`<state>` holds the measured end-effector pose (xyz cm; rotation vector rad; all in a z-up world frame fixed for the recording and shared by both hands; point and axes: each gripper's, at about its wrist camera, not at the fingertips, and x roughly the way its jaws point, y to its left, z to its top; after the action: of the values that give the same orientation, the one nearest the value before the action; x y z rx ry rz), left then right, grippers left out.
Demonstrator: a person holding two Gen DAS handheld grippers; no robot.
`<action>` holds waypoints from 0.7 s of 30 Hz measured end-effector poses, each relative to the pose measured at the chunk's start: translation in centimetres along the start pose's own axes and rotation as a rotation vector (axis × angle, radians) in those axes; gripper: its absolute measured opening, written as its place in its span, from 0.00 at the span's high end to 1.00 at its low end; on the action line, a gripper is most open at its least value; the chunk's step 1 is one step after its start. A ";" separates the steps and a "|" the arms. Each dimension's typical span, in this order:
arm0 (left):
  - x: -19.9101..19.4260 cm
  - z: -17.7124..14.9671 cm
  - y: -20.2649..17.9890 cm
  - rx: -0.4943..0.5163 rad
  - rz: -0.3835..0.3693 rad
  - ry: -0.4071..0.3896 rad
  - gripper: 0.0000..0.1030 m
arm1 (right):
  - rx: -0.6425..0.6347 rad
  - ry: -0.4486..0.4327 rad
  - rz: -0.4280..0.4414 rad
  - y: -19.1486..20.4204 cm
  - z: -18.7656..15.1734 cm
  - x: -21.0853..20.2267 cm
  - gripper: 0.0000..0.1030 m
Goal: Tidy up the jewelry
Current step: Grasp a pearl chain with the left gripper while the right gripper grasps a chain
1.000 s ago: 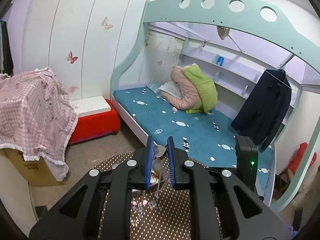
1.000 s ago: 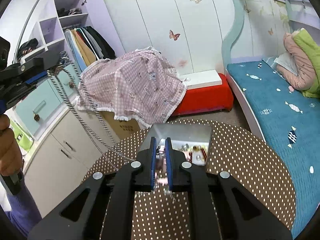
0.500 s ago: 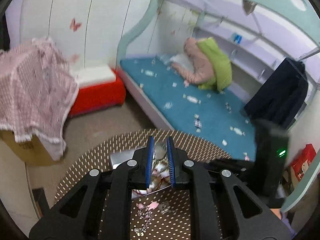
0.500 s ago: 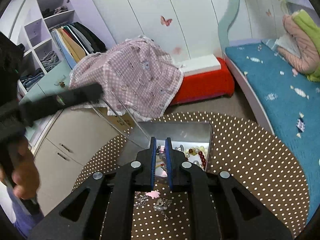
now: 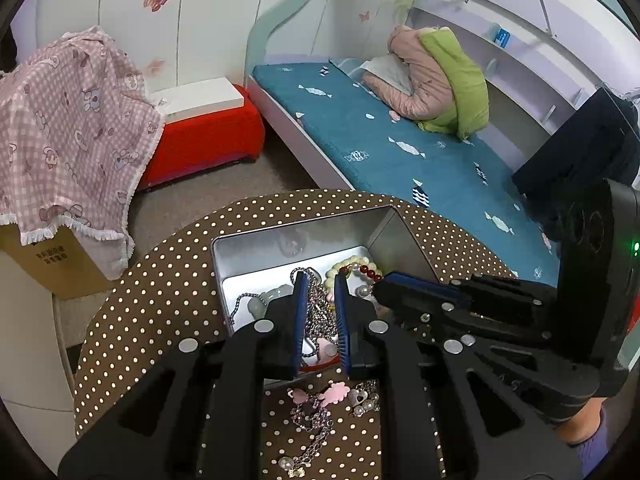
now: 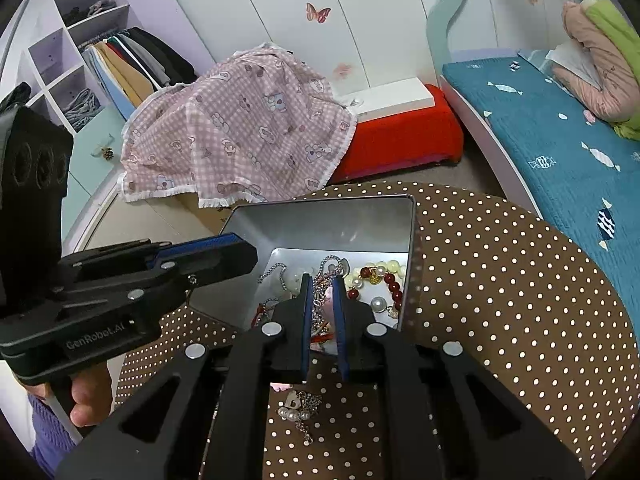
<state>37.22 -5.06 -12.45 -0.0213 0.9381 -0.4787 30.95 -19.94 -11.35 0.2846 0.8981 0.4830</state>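
The silver chain (image 5: 318,312), light, limp and slippery and best pinched at a bunched loop, drapes into the tin (image 5: 256,248) at twelve o'clock on the dotted desk (image 5: 160,304), nipped between the left hand-held gripper (image 5: 319,312), while the right hand-held gripper (image 6: 321,304) pinches a pink charm (image 6: 329,300), its jaws just easing apart.

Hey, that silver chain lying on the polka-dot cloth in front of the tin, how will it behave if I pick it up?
The silver chain lies in loose curls, so it's probably floppy and would dangle from one pinch. Its fine links look light and might snag the heart charm beside it.
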 end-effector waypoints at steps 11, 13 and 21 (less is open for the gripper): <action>-7.1 -5.5 1.0 0.027 0.095 -0.156 0.28 | -0.069 -0.061 -0.022 1.3 -2.4 -4.6 0.67; -7.4 -7.4 1.3 0.046 0.123 -0.153 0.26 | -0.082 -0.063 -0.028 1.4 -3.7 -5.3 0.62; -5.3 -13.6 1.9 0.004 0.114 -0.070 0.27 | -0.074 -0.009 -0.051 1.2 -8.5 -5.1 0.55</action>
<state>24.71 1.39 -16.95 0.0188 0.8644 -0.3722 21.10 -21.21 -12.39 0.1957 0.8748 0.4663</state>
